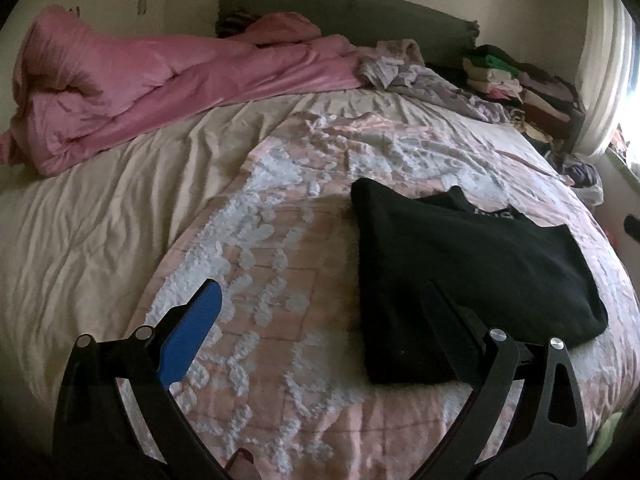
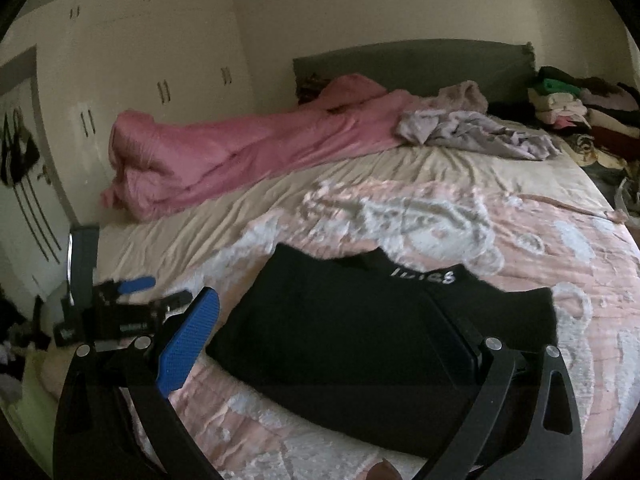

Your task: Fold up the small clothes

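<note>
Both jaws spread above folded black garment [image 2: 360, 332]

A rolled pink duvet [image 1: 140, 92] lies along the far side of the bed, its end against the dark headboard [image 1: 344, 16]. Just beside the headboard's right end a crumpled lilac sheet [image 2: 480, 128] is heaped, and past it stands a stack of folded laundry [image 2: 568, 100]. A pink-and-white quilt [image 1: 280, 264] covers the bed's near half, over a cream sheet [image 1: 92, 220]. White wardrobe doors [image 2: 132, 64] stand left of the headboard.
</note>
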